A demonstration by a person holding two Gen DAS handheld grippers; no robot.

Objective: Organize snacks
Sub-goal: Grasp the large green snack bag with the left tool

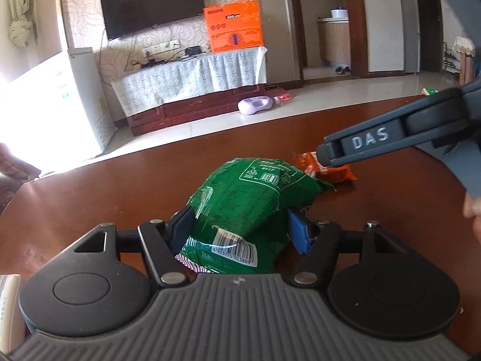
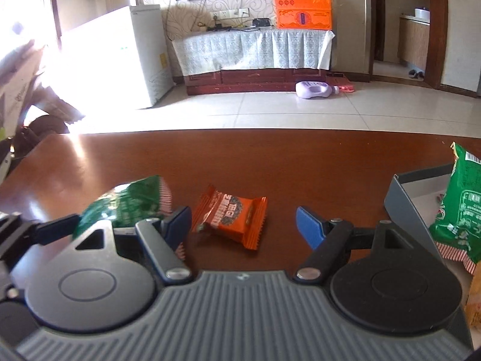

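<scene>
Snacks lay on the brown table [image 2: 270,156]: a green snack bag [image 1: 243,207] sat between the pads of the left gripper [image 1: 240,228], which pressed its sides, so that bag was held. An orange snack packet [image 2: 231,216] lay flat just ahead of the right gripper [image 2: 243,225], whose jaws stood wide with nothing between them. The packet's long axis ran roughly across the gap, tilted slightly. A grey box [image 2: 405,198] with another green bag [image 2: 460,207] stood to the right. The right hand was nearer the orange packet.
</scene>
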